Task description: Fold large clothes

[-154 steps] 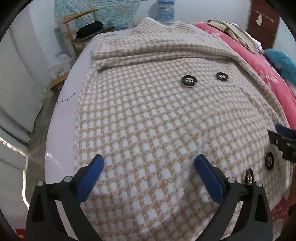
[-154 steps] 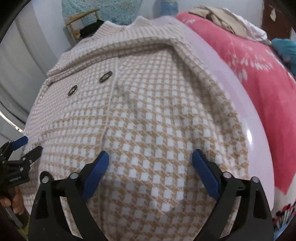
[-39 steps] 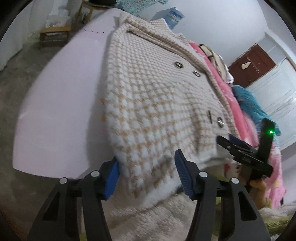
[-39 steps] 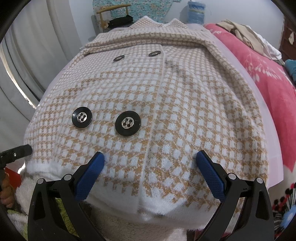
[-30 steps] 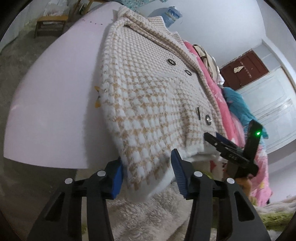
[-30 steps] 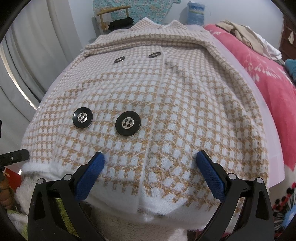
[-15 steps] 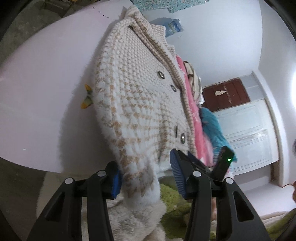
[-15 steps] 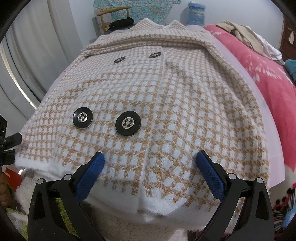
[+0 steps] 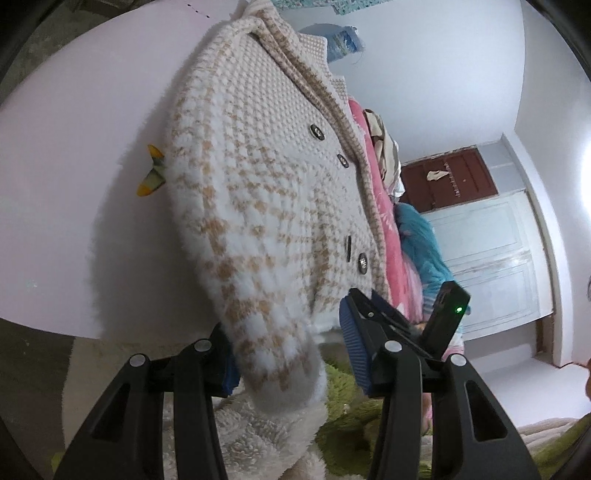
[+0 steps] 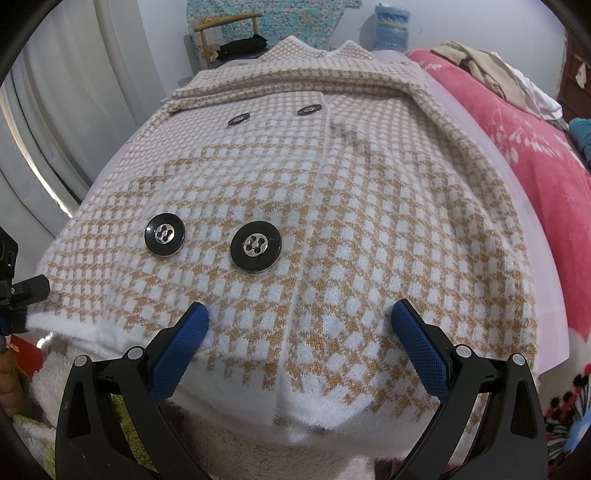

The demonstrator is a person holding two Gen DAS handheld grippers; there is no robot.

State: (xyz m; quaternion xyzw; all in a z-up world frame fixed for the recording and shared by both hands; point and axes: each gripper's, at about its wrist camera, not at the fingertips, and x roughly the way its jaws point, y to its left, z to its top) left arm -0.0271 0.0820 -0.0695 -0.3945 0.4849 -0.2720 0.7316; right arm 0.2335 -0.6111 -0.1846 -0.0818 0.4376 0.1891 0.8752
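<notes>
A white-and-tan houndstooth coat with big black buttons lies front-up on a pale table, its hem hanging over the near edge. My left gripper is at the coat's near left corner. The thick fuzzy hem sits between its blue pads and hides most of the left pad. From the right wrist view it shows at the far left, holding that corner out level. My right gripper stands open above the hem, its wide-spread pads touching the fabric.
A pink floral blanket with piled clothes borders the table's right side. A chair and a blue jug stand beyond the collar, a curtain on the left. A small yellow item pokes out beside the coat. Fluffy white and green rugs lie below the table's edge.
The left gripper rolled and tipped upward with the corner between its pads. In the right wrist view the drooping left corner rose and stretched out flat. The right gripper stayed put.
</notes>
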